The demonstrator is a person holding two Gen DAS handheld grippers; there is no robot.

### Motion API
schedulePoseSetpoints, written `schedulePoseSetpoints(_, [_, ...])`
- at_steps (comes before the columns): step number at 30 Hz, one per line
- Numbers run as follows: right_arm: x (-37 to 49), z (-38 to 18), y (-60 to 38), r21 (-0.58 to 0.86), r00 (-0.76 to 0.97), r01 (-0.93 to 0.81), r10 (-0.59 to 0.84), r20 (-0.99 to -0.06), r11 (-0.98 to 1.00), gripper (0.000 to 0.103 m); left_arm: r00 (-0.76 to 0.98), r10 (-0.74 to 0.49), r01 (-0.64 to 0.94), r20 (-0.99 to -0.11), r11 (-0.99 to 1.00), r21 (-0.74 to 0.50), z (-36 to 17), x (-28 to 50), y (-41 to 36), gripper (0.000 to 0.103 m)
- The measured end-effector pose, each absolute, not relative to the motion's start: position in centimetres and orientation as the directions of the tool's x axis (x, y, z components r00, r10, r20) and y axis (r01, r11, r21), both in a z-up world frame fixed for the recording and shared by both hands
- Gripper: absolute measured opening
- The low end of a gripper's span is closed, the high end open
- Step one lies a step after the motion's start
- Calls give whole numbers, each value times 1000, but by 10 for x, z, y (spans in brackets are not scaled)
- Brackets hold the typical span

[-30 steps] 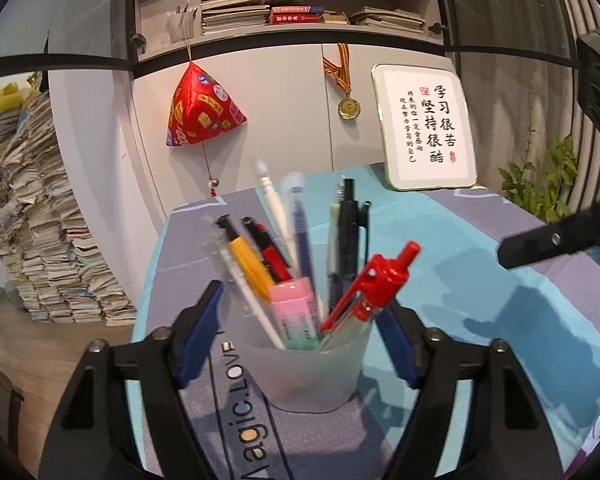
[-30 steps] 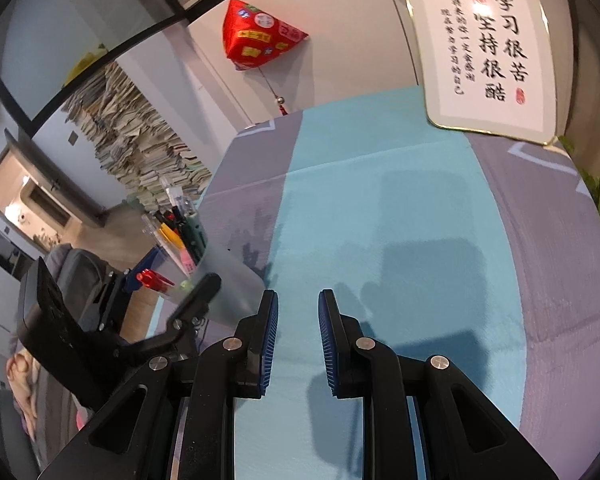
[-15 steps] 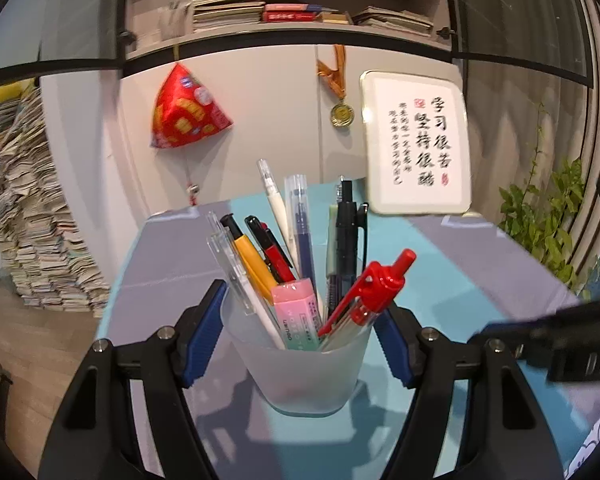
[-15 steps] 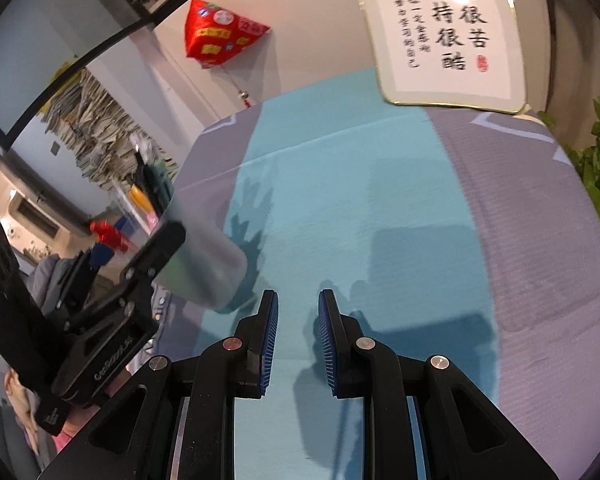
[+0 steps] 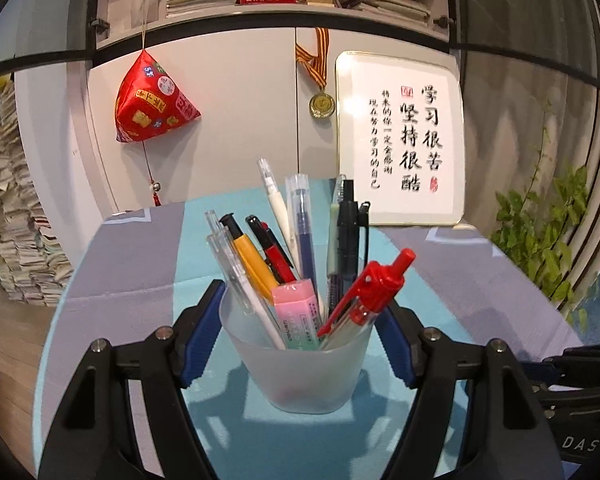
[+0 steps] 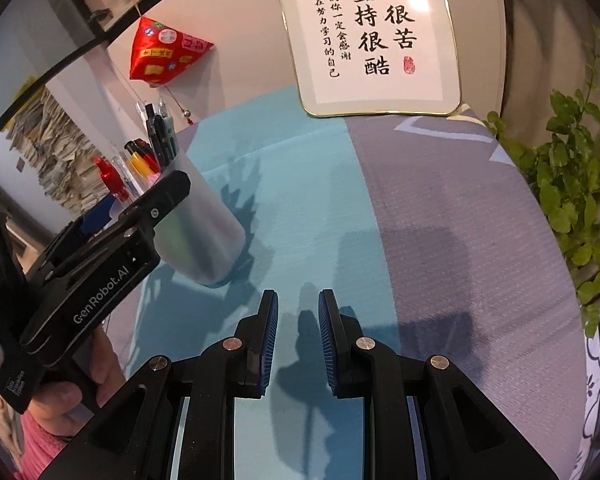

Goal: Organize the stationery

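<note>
Left gripper (image 5: 300, 336): 2 blue pads clamped on the sides of 1 frosted cup (image 5: 300, 368); the jaws have just eased slightly wider, pads still against the cup wall. The cup sits at the near middle of the table (image 5: 460, 280), over the teal stripe.

Cup contents: 1 pink eraser (image 5: 296, 316), 1 red compass (image 5: 376, 288), about 8 pens (image 5: 304, 232), upright or leaning.

Right gripper (image 6: 298, 340): jaws a narrow gap apart, nothing between them, over bare cloth to the right of the cup.

Far edge: 1 framed calligraphy sign (image 5: 400, 140) standing on the table. On the cabinet behind: 1 red hanging ornament (image 5: 152, 104), 1 medal (image 5: 322, 104).
</note>
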State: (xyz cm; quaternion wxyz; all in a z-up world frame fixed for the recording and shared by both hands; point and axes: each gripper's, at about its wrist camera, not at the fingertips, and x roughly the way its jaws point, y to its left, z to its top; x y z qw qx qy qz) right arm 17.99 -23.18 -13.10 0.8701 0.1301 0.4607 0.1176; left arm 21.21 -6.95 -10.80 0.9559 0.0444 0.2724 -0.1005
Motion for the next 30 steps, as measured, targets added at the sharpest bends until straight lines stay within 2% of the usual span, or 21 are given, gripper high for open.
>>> schedulePoseSetpoints(3, [181,-131,-227,338,545,-90,331,-770,937,22,834,-160,222,-528,973,56,-107,210,-72,74])
schedulePoseSetpoints(7, [181,-128,-224,331,551,-94,326,-768,939,22,845,-137,213,-517,973,90,-106,203,-72,91])
schedulePoseSetpoints(11, [177,-124,-224,328,559,-89,320,-765,940,22,830,-131,198,-542,978,67,-102,199,-64,96])
schedulePoseSetpoints(15, [171,-118,-223,315,573,-85,305,-761,945,22,827,-141,182,-544,983,23,-95,188,-52,96])
schedulePoseSetpoints(24, [144,-75,-212,194,665,-111,218,-714,975,22,836,-111,154,-537,987,35,-53,137,-39,97])
schedulePoseSetpoints(26, [135,-61,-210,186,685,-121,217,-695,975,30,842,-114,152,-528,988,28,-43,125,-36,99])
schedulePoseSetpoints(28, [122,-49,-208,170,711,-128,209,-671,977,46,846,-101,138,-523,990,33,-34,115,-33,100])
schedulePoseSetpoints(30, [111,-40,-205,156,732,-137,205,-650,978,48,852,-92,122,-515,992,25,-25,102,-30,100])
